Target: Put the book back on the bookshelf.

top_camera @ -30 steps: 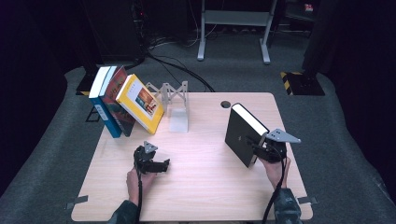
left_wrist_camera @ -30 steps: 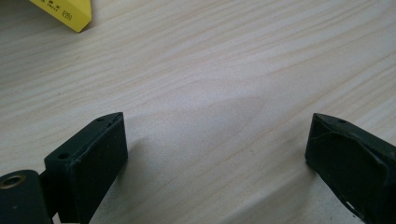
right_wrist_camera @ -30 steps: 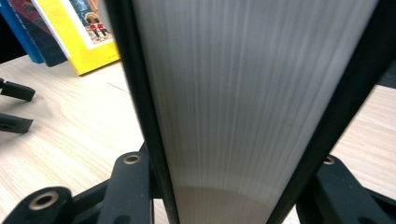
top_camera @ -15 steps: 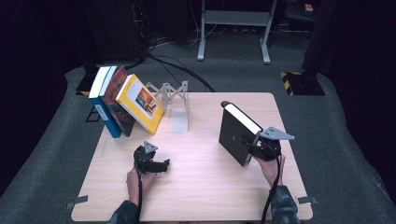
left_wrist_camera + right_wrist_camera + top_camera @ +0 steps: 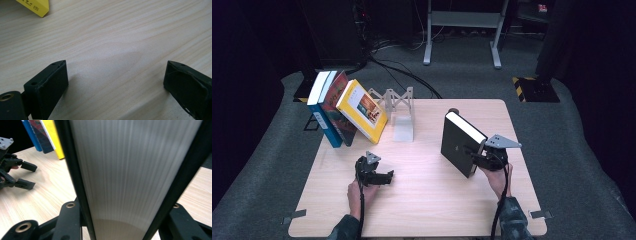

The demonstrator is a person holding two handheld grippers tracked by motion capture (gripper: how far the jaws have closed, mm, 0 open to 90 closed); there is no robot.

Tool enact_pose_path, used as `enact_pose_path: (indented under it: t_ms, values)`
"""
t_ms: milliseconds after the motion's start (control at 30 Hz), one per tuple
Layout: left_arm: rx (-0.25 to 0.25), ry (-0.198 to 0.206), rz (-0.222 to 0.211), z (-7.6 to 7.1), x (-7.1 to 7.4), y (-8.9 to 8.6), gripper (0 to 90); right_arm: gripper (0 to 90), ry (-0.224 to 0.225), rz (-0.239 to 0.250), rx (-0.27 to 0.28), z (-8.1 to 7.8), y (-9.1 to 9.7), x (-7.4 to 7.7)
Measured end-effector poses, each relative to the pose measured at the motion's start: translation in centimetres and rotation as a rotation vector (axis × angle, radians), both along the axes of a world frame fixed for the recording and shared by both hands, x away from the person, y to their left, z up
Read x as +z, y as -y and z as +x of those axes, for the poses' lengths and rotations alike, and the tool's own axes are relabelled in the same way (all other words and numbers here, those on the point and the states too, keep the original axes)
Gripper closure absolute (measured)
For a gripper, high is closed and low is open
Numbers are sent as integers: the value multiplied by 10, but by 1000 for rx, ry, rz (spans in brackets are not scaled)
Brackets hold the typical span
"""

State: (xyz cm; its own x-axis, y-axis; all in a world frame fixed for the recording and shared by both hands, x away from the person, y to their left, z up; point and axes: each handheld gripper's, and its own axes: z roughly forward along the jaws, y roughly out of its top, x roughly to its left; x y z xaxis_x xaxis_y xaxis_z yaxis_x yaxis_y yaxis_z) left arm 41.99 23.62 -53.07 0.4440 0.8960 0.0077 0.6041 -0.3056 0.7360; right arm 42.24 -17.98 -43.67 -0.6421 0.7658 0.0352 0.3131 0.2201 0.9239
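Your right gripper (image 5: 476, 156) holds a thick black hardcover book with pale page edges (image 5: 460, 143). The book stands up on the light wooden table (image 5: 432, 200), tipped a little, with its pages facing up and toward you. In the right gripper view the pale pages (image 5: 135, 170) run straight up between your two black jaws, and each jaw presses on one black cover, so the grip is snug on both sides.

Your left gripper (image 5: 384, 177) sits low on the table, well apart from the black book, off to its left. Its jaws stand wide apart with bare wood between them. In the left gripper view, a corner of a yellow book (image 5: 37, 6) shows far ahead of the left finger (image 5: 50, 82).

Past your left fingers, at the far left edge of the table, three books lean in a row: the yellow paperback book (image 5: 362, 110), a dark red book (image 5: 337, 107) and a blue book with a white spine edge (image 5: 321, 105). Just beside the yellow one stands a clear plastic bookend (image 5: 399, 112). It is between the leaning books and the black book.
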Motion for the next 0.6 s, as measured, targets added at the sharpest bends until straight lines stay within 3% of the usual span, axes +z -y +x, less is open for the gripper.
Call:
enact_pose_path:
  t_ms: [600]
  values:
    - [0,0,0,0,0,0,53,535,-4,2,73,3,-10,0]
